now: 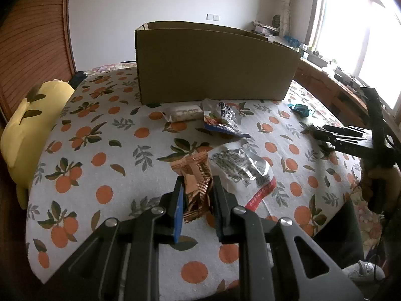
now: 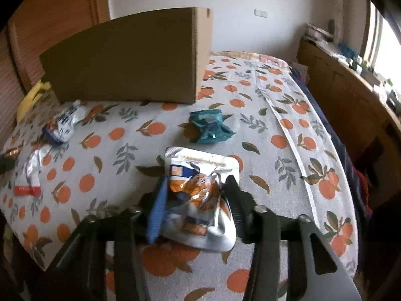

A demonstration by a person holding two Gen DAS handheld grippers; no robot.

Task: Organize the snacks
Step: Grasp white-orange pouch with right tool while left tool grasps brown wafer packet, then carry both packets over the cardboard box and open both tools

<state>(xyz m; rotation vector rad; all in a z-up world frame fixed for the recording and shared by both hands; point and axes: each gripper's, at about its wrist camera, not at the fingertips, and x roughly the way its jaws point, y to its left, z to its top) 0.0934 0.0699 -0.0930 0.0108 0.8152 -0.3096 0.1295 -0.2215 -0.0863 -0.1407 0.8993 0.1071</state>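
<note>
Downward both tongs tilt over the bed (image 1: 100, 150). Left tongs (image 1: 196, 190) clamp one copper wrapper (image 1: 196, 183). Right tongs (image 2: 198, 195) pinch one orange-and-white pouch (image 2: 198, 200), crumpled between the pads. Four more snack packets lie loose on the bedspread before one cardboard box (image 1: 213, 62).

- A crinkled copper-brown snack packet (image 1: 196, 188) stood upright on the bed, pinched at both sides;
- a white-and-orange pouch (image 2: 198, 195) lay crumpled nearer the bed's edge;
- a silver foil bag (image 1: 243, 168) with a red strip lay flat;
- a blue-and-white bag (image 1: 221, 123), a white packet (image 1: 184, 113) and a teal packet (image 2: 210, 126) lay before the open cardboard box (image 1: 213, 62).
</note>
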